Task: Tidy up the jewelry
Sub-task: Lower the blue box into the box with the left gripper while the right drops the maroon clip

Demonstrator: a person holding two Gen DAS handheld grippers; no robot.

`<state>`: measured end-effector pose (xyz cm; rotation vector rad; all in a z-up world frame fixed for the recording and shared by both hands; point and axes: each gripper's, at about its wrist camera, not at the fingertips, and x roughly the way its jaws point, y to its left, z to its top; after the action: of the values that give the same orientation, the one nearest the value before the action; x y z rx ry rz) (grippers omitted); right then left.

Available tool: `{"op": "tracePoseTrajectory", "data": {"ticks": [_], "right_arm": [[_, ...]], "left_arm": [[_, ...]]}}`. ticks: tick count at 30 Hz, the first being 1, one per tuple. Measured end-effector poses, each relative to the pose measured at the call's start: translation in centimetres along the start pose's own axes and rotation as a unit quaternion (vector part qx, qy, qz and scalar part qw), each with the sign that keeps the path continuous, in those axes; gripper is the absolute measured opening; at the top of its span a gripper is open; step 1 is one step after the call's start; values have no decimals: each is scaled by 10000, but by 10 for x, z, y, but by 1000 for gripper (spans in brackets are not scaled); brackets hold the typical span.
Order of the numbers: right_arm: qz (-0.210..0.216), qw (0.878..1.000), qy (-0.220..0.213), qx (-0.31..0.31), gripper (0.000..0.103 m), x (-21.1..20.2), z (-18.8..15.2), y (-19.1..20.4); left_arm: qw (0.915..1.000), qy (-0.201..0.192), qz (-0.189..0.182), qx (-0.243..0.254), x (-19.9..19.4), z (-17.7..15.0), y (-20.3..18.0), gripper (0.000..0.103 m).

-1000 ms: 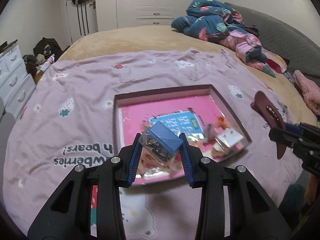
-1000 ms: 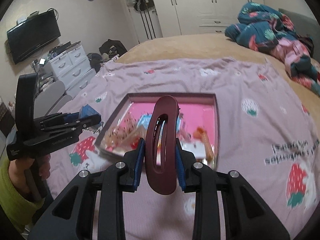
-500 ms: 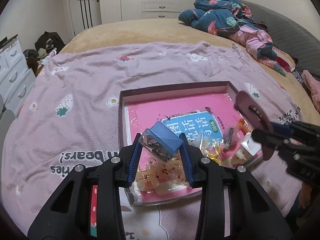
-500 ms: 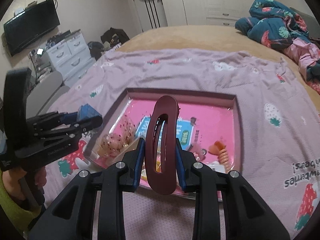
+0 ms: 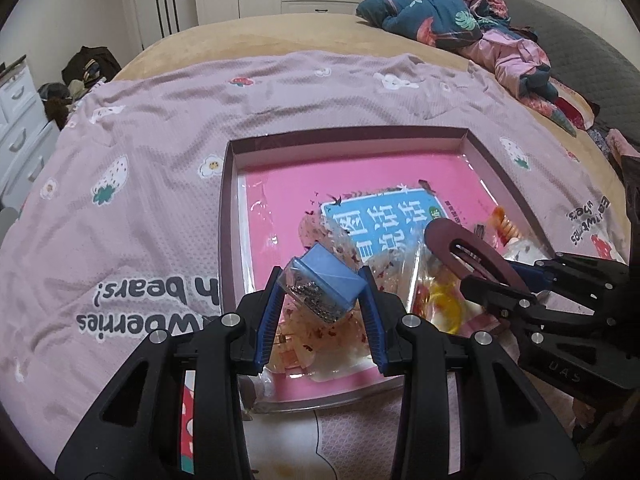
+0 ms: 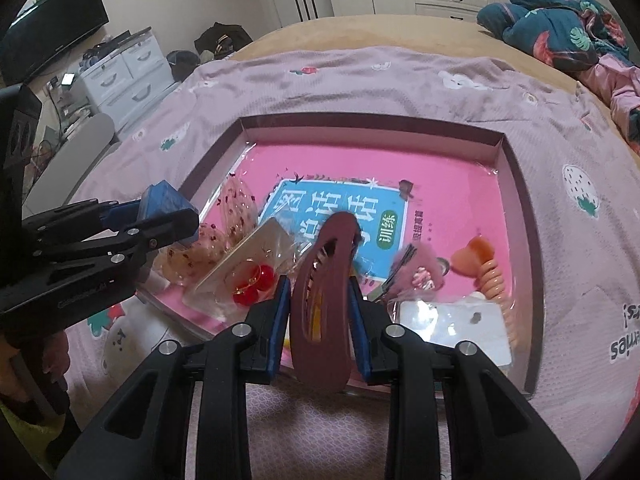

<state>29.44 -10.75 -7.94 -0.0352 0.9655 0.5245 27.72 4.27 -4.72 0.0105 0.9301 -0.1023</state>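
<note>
We have both claws loaded above the near edge of the tray (image 5: pixel 504 168), which sits on the pink bedspread (image 5: pixel 132 216) on the bed. The left claw (image 5: pixel 322 300) grips a small blue-lidded box (image 5: pixel 326 276) of metal pins, tilted, with the lid facing up and away from us. The right claw (image 6: pixel 319 312) is clenched on a dark red hair clip (image 6: pixel 324 292) whose long axis runs straight ahead along the fingers, its tip pointing into the tray. From each claw the tray lies ahead and below. Bagged trinkets crowd the near half: a packet with red beads (image 6: pixel 250 280) under the left side, an orange coil tie (image 6: pixel 494 276) at the right. We judge the bare pink floor further in to be the free spot, nearer the clip's tip than the box.
</note>
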Motion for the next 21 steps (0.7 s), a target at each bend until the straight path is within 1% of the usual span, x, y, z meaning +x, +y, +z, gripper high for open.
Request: {"op": "tracePoseTrajectory", "data": {"ticks": [6,13,16,21], "right_arm": [[17,10000,30,-5,24,-3,-4,-1],[23,9999,-60,120,24,-26,-14,-7],[23,9997,-108,195,25,-38,-19,-11],[-54,9993,-218,296,35,-56,-26,-16]], "left_arm": [[10000,61,-25,-22,4,0,-1,29],[10000,-15,-86,18,-1,5,-8,29],[9999,-56,-110,33,-4,8,-13,32],[9998,-129,-128,69,-13,12,-21,40]]}}
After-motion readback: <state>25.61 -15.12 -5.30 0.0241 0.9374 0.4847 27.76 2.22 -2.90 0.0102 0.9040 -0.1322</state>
